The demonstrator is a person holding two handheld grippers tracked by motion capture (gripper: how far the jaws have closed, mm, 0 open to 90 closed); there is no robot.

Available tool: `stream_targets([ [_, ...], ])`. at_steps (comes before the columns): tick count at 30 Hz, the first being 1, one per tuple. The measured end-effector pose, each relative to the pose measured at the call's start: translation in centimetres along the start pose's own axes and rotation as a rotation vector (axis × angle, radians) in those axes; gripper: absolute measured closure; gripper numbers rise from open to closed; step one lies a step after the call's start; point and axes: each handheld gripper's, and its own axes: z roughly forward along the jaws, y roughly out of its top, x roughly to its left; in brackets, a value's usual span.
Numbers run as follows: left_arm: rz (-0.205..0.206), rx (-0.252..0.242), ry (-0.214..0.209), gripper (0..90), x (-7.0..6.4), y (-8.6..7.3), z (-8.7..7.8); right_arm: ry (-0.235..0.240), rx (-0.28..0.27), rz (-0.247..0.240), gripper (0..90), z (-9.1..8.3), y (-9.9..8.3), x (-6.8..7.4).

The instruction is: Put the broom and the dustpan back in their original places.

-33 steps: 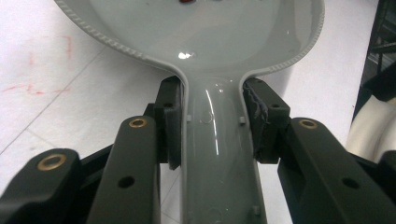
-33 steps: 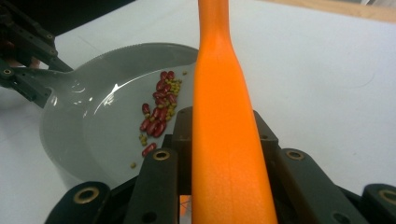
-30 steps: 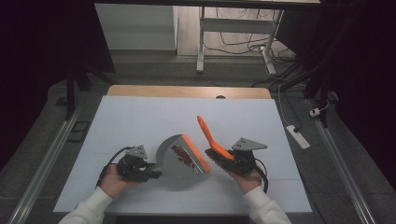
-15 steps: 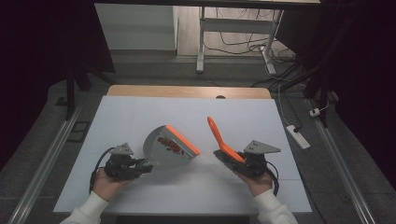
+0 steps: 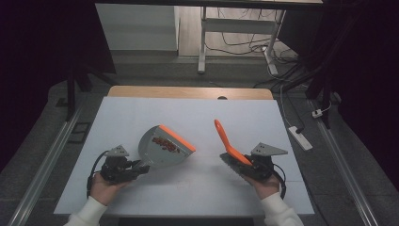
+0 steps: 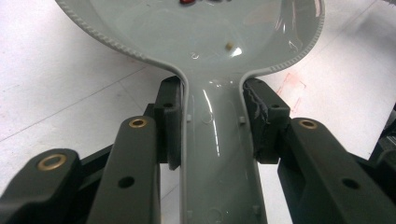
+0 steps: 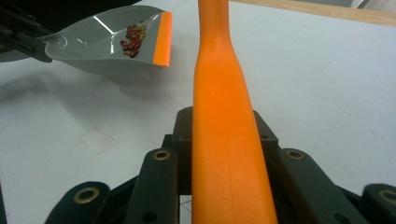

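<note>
Grippers low and apart: left gripper (image 5: 136, 167) clamps dustpan (image 5: 162, 146), right gripper (image 5: 244, 165) clamps brush (image 5: 228, 143).

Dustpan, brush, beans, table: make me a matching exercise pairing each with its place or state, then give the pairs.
Things:
1. dustpan
2. brush
3. beans
4. table

Places or states:
A. orange handle clamped in the right gripper
B. white surface under both hands
C. grey handle clamped in the left gripper
D. small reddish heap lying inside the pan, near its orange lip

Pairs: 1-C, 2-A, 3-D, 4-B
</note>
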Motion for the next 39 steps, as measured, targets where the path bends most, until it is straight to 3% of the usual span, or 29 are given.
stream_targets([
  [11,-0.041,-0.013,0.072,61.2,0.3,-0.7,-0.3,0.025,0.025,0.006,70.6,0.3,-0.3,-0.5],
  [26,-0.084,-0.014,0.154,61.2,-0.1,-2.3,-0.4,-0.001,0.059,0.028,70.6,-1.0,-1.2,-1.2],
  [32,-0.131,-0.041,0.194,61.1,-0.3,-3.1,-0.8,-0.017,0.061,0.047,70.6,-1.9,-1.7,-1.6],
  [39,-0.18,-0.064,0.267,61.1,-0.4,-3.7,-1.2,-0.026,0.062,0.063,70.6,-2.2,-2.0,-1.9],
])
